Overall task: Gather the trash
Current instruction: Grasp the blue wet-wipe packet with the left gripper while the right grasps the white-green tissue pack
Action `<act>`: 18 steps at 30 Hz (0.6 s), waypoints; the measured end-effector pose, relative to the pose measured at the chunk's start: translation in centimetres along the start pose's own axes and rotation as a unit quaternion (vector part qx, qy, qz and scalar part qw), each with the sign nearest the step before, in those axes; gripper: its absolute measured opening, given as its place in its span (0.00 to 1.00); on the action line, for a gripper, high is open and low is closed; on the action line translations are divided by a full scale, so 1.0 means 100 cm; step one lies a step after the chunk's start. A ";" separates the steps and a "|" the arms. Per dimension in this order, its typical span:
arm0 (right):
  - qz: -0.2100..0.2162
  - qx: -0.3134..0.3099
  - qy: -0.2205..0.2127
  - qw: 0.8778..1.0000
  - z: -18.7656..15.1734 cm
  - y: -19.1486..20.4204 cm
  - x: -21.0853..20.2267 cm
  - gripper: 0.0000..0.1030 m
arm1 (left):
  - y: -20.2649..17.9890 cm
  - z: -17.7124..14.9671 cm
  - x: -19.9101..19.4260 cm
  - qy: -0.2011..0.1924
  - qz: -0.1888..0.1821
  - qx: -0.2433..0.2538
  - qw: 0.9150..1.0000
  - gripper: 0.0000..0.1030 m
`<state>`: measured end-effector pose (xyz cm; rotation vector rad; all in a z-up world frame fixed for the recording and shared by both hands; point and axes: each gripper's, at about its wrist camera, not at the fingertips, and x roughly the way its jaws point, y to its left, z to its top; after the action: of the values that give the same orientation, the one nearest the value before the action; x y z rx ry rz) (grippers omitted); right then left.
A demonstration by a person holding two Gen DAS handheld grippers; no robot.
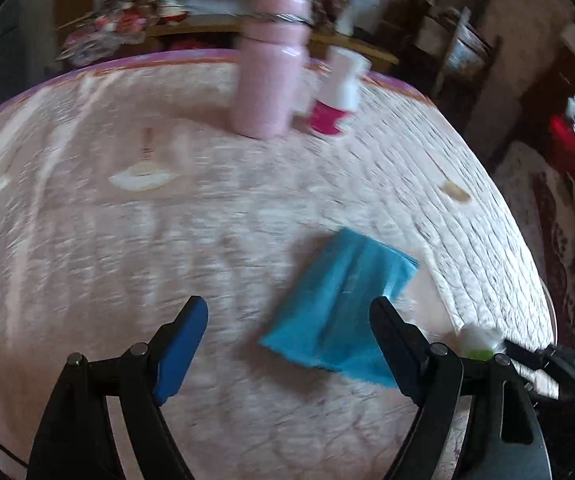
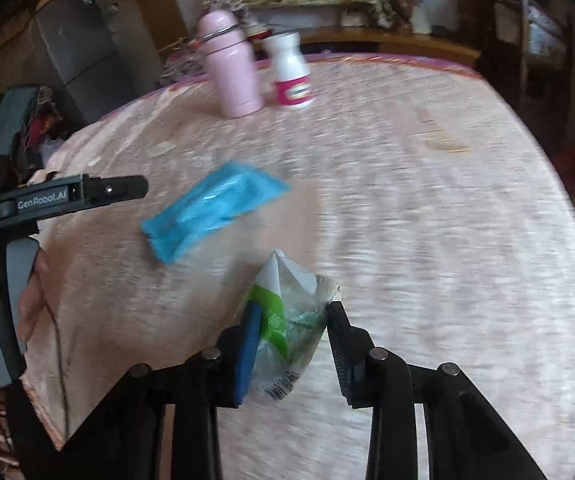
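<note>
A crumpled green-and-white plastic wrapper (image 2: 287, 316) sits clamped between the right gripper (image 2: 293, 340) jaws, just above the pink quilted tablecloth (image 2: 427, 220). The thin film could slip free if the pinch loosens. The left gripper (image 1: 289, 344), jaws spread wide and empty, hovers over a flat blue plastic packet (image 1: 339, 304), which may slide instead of lifting.

A round surface (image 2: 427, 208) under a pale pink textured cloth carries a flat blue packet (image 2: 211, 210) near its middle. At the far edge stand a pink flask (image 2: 231, 68) and, just beside it, a white bottle (image 2: 292, 72) with a magenta label.
</note>
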<state>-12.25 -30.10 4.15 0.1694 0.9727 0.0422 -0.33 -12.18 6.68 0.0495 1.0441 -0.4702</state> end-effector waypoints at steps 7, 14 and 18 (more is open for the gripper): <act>0.018 0.064 -0.008 0.998 -0.005 -0.038 -0.011 0.74 | -0.027 0.007 0.037 0.025 0.017 0.037 0.999 0.81; 0.011 0.091 0.009 0.996 -0.011 -0.026 0.007 0.74 | -0.048 0.002 0.048 0.042 0.048 0.078 0.995 0.81; -0.032 0.040 -0.008 0.999 -0.009 -0.005 0.013 0.73 | -0.045 -0.002 0.042 0.030 0.049 0.068 0.996 0.75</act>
<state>-12.30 -30.31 2.46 0.2119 0.9641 -0.0565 -0.56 -17.63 3.84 0.2367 1.0629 -0.4524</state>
